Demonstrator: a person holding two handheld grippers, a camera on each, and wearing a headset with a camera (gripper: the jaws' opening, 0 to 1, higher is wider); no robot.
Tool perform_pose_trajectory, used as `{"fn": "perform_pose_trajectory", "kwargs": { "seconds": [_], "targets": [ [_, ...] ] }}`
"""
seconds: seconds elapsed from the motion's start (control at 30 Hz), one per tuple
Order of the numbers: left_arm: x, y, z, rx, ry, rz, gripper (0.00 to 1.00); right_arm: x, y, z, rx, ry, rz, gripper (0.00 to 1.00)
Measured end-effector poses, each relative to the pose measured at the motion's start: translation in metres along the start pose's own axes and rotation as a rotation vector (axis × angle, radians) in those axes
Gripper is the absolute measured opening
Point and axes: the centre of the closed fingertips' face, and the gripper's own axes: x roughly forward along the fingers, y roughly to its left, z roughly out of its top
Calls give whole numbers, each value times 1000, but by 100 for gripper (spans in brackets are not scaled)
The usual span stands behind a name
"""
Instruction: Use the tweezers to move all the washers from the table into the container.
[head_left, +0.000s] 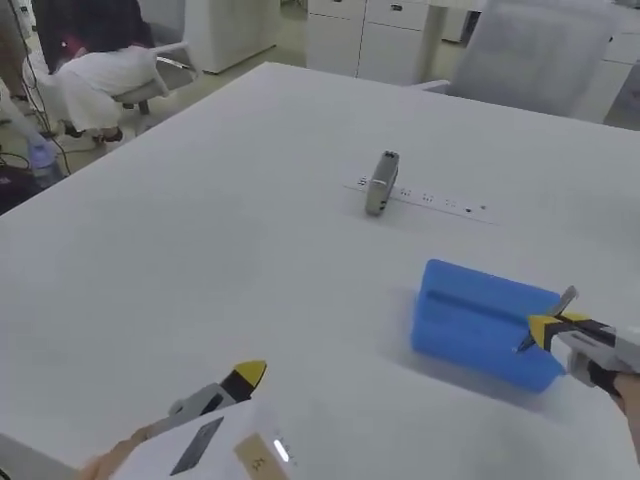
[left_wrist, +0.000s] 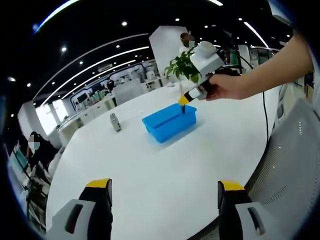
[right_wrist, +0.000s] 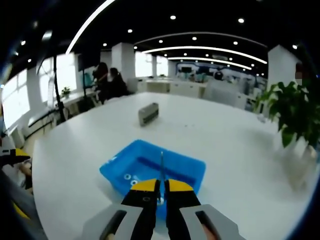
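A wide white tabletop (head_left: 200, 280) carries the work, and the open blue plastic container (head_left: 480, 320) sits on it towards my right side. My right tongs (right_wrist: 161, 186) hang over the container's near rim. My left tongs (left_wrist: 165, 187) hover well apart from it, above the tabletop's near edge, with the jaws spread wide and nothing between them. A grey rectangular block (head_left: 381, 183) stands on the tabletop beyond the container, well clear of both tongs.

The right tongs are pressed nearly together, clamped on the slim metal tweezers (right_wrist: 161, 165). The tweezers run straight forward between the jaws and point down into the container's interior. A few small ring-shaped washers (right_wrist: 128, 176) lie on the container floor near its front left corner, just beside the tweezers' line. Whether the tweezers' tips carry a washer right now is too small for me to tell.

I judge this to be the drop-off step: the tweezers are over the container, at the point where a washer is let go or has just been let go. The task looks at least partly done, since washers already lie inside. I cannot make out washers on the bare tabletop at this size.

The next move calls for easing the squeeze so the tweezers' tips part over the container floor. After that, I need to lift clear of the rim and scan the tabletop for any washer left to fetch. The left tongs need do nothing.
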Motion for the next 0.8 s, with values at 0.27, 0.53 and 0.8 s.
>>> {"fn": "perform_pose_trajectory", "kwargs": {
  "seconds": [0.27, 0.53, 0.8],
  "targets": [
    [1, -2, -1, 17, 4, -5, 87, 9, -7, -11, 20, 17, -16, 2],
    [4, -4, -7, 9, 39, -19, 87, 10, -4, -14, 21, -3, -13, 3],
    [-2, -3, 3, -70, 8, -71, 85, -14, 6, 23, -10, -86, 23, 3]
  ]
}}
